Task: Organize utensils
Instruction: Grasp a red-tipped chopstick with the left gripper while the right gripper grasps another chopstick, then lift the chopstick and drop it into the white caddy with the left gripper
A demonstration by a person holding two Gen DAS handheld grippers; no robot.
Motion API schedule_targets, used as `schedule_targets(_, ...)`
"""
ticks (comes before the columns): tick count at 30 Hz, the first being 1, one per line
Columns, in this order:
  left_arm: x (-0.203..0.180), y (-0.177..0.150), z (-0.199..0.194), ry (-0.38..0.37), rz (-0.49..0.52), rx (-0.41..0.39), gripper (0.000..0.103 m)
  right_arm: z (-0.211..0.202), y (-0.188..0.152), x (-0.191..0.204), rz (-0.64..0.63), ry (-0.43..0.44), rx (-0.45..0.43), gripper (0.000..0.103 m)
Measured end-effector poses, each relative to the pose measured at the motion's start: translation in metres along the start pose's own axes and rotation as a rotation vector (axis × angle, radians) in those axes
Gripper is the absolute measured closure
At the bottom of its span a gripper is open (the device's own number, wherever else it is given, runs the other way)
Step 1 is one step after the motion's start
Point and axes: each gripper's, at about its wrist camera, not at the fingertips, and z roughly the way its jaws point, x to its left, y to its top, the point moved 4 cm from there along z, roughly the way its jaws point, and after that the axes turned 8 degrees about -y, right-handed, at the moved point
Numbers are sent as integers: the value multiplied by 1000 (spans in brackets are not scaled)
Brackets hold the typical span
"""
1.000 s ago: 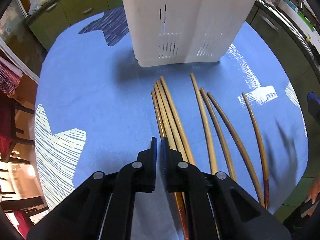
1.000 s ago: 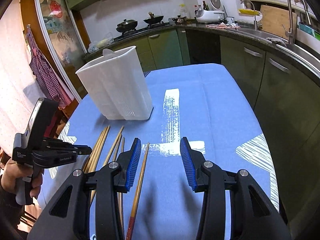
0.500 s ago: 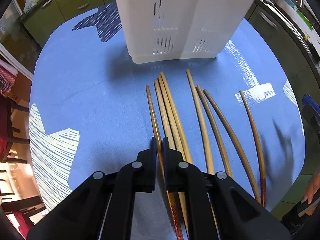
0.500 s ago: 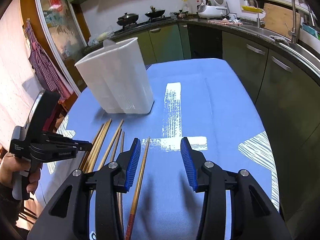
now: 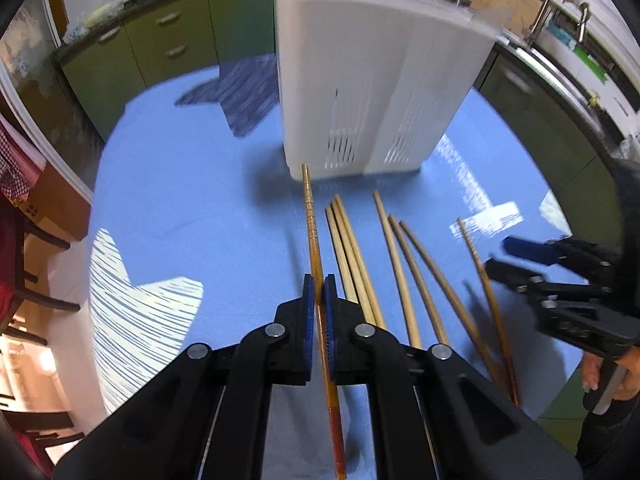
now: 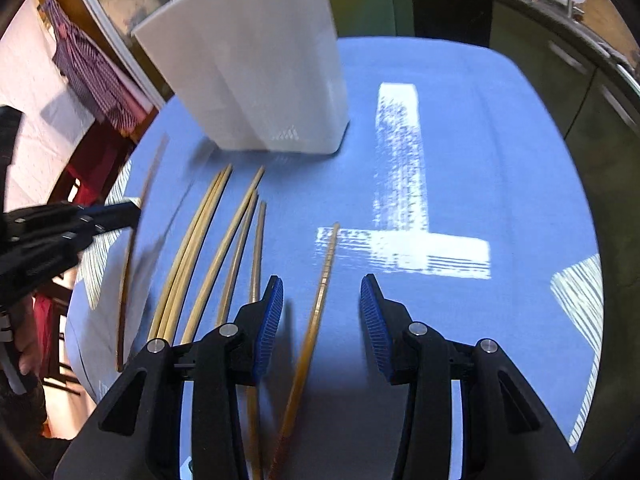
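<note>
Eight chopsticks are counted, all on or over the blue cloth (image 5: pixel 192 208) near the white holder (image 5: pixel 372 92).

- Held chopstick (image 5: pixel 313 236): clamped between the pads of the left gripper (image 5: pixel 319 294), tip pointed at the holder's base and apparently lifted off the cloth. The grip sits around mid-length, toward the red-banded butt end.
- Loose chopsticks (image 5: pixel 352 256): six lie fanned to the right of the held one, tips toward the holder, some touching.
- Rightmost chopstick (image 6: pixel 320 304): lies alone between the spread tongs of the right gripper (image 6: pixel 322 312); the pads are not on it.

Handling, as judged: light, stiff, thin wood or bamboo, smooth and liable to roll or pivot in a pinch. A hold near the middle is advised for balance; an end hold is likely to let the stick swing. Fragility is judged low.
</note>
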Motion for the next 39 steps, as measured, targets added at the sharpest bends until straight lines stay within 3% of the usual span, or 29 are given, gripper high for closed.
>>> schedule_targets(3, 0, 1, -15, -7, 11, -42, 103, 9, 2, 5, -18, -11, 48, 65)
schedule_targets(11, -1, 3, -52, -13, 51, -125, 103, 24, 6, 13, -56, -62, 157, 68)
schedule_targets(17, 7, 2, -20, -19, 38, 2, 103, 31, 11, 26, -98, -119, 212, 69)
schedule_targets(20, 10, 3, 4, -35, 25, 80, 102, 34, 14, 30, -133, -160, 243, 82)
schedule_targets(21, 11, 3, 10, -34, 24, 96, 101, 34, 15, 29, -132, -158, 251, 94)
schedule_targets(22, 12, 3, 16, -27, 27, 112, 101, 35, 17, 27, -126, -155, 263, 95)
schedule_targets(32, 24, 14, 53, 13, 3, 212, 82, 38, 17, 24, -130, -120, 265, 96)
schedule_targets(37, 22, 16, 66, 30, 18, 248, 83, 40, 19, 27, -144, -123, 269, 96)
schedule_targets(39, 21, 17, 68, 46, 32, 248, 95, 40, 19, 27, -145, -121, 269, 96)
